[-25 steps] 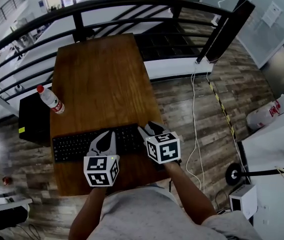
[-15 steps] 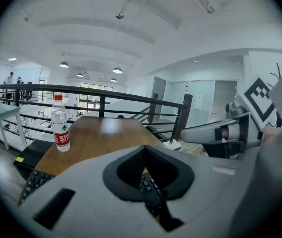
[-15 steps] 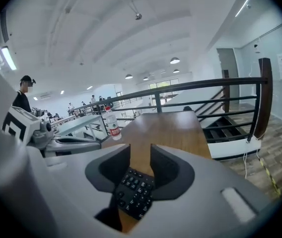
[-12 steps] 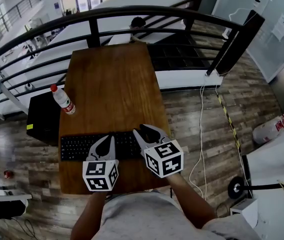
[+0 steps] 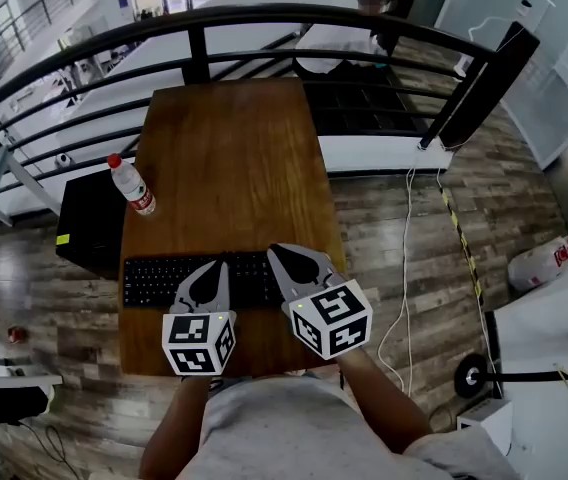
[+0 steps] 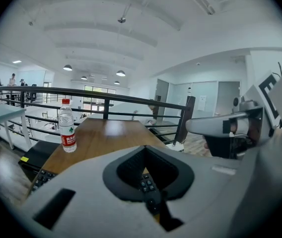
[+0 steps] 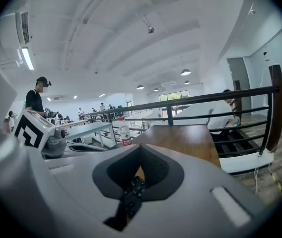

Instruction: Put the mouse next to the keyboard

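Note:
A black keyboard lies across the near end of the wooden table. Both grippers hover over its right half. My left gripper is shut, its tips meeting above the keys with nothing between them. My right gripper is also shut and empty, over the keyboard's right end. Keys show through the gap behind the closed jaws in the left gripper view, and the right gripper view shows keys the same way. I see no mouse in any view.
A water bottle with a red label stands at the table's left edge beyond the keyboard, with a black box on the floor beside it. A black railing runs past the far end. Cables trail over the floor on the right.
The right gripper's jaws, spread a second ago, have closed together. Both grippers stay over the keyboard's right half; the head view has shifted a little.

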Tool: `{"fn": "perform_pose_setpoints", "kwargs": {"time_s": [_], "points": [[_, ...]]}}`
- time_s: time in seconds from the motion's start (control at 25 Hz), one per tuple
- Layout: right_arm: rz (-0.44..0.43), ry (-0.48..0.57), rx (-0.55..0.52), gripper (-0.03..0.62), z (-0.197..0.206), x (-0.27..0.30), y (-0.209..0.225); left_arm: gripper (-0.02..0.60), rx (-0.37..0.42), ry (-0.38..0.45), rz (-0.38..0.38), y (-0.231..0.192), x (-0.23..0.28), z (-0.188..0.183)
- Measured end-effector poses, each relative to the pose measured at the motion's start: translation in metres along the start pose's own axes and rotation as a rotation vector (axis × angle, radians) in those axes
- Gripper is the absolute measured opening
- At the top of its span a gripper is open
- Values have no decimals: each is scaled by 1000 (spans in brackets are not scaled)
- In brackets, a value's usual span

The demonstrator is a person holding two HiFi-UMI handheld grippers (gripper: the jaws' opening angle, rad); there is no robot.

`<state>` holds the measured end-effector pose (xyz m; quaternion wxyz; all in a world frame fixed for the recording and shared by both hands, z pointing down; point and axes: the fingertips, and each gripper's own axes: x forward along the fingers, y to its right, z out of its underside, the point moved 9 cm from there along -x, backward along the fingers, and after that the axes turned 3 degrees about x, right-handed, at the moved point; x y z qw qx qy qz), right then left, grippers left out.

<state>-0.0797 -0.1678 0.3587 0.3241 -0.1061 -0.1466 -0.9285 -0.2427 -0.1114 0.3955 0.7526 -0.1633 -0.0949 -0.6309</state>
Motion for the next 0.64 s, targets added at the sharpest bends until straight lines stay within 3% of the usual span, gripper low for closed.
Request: {"fn": "perform_pose_setpoints", "kwargs": {"time_s": [0.64], "points": [[13,-15,-1,5,5,0,-3,-5,1,2,7,-1,-5,0]]}}
